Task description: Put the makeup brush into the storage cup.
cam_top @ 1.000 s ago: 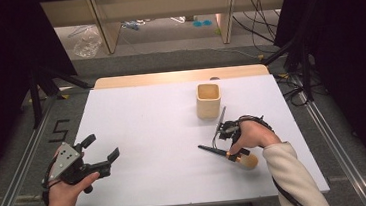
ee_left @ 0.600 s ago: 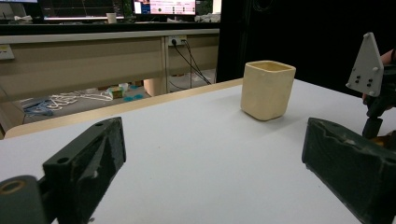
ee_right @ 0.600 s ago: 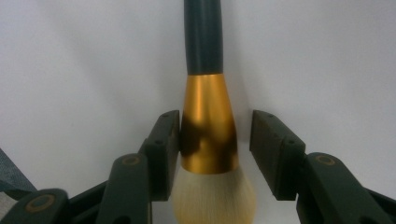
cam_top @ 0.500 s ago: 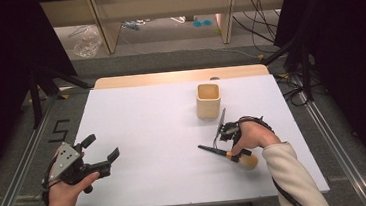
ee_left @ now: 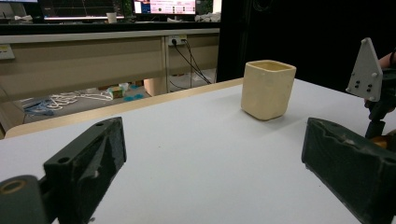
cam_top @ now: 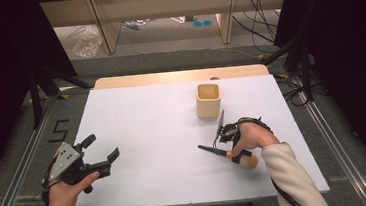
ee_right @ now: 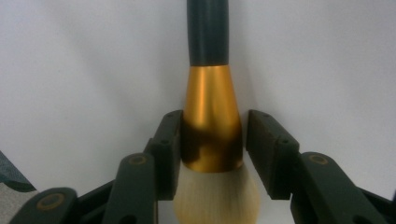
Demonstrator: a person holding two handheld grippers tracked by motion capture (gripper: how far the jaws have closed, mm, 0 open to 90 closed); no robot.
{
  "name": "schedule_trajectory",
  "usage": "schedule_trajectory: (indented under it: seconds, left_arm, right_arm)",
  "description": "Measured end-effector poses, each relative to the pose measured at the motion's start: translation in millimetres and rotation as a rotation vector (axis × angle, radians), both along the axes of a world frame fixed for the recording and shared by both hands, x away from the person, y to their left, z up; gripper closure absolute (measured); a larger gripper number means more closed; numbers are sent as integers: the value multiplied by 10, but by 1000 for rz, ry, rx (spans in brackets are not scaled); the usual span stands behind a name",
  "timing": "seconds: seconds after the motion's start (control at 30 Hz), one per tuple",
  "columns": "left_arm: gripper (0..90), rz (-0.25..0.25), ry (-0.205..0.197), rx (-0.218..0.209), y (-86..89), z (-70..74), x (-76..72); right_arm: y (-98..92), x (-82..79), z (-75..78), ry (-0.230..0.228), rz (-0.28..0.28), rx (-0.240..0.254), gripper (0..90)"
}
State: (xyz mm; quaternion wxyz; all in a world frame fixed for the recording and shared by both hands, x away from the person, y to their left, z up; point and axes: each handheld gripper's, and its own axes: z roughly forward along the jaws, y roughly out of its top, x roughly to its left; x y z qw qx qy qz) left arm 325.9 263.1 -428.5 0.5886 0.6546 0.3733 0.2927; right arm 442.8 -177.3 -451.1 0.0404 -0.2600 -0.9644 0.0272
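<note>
A makeup brush (cam_top: 221, 152) with a dark handle, gold ferrule and pale bristles lies on the white table (cam_top: 142, 121) at the right front. My right gripper (cam_top: 235, 154) points down over it. In the right gripper view the brush (ee_right: 212, 93) lies between the jaws of the right gripper (ee_right: 212, 154) at its ferrule. The jaws have just been closing; one pad (ee_right: 168, 149) touches the gold, the other stands a sliver off. My left gripper (cam_top: 100, 148) hovers open and empty at the left front, and its own view shows the left gripper (ee_left: 210, 172) with nothing between the jaws.
A cream square cup (cam_top: 208, 101) stands upright behind the brush, and the cup (ee_left: 268, 88) faces the left gripper across bare table. A wooden strip (cam_top: 178, 77) edges the far side. Cables lie on the floor (cam_top: 265, 35) beyond.
</note>
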Motion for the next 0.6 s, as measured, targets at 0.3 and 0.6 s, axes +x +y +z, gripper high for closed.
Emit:
schedule_trajectory:
  seconds: [0.3, 0.6]
  left_arm:
    - [62, 1, 2, -1, 1, -1, 0]
    - [65, 0, 1, 0, 2, 0, -1]
  right_arm:
    - [20, 8, -2, -3, 17, -39, 615]
    - [26, 19, -8, -15, 52, -50, 623]
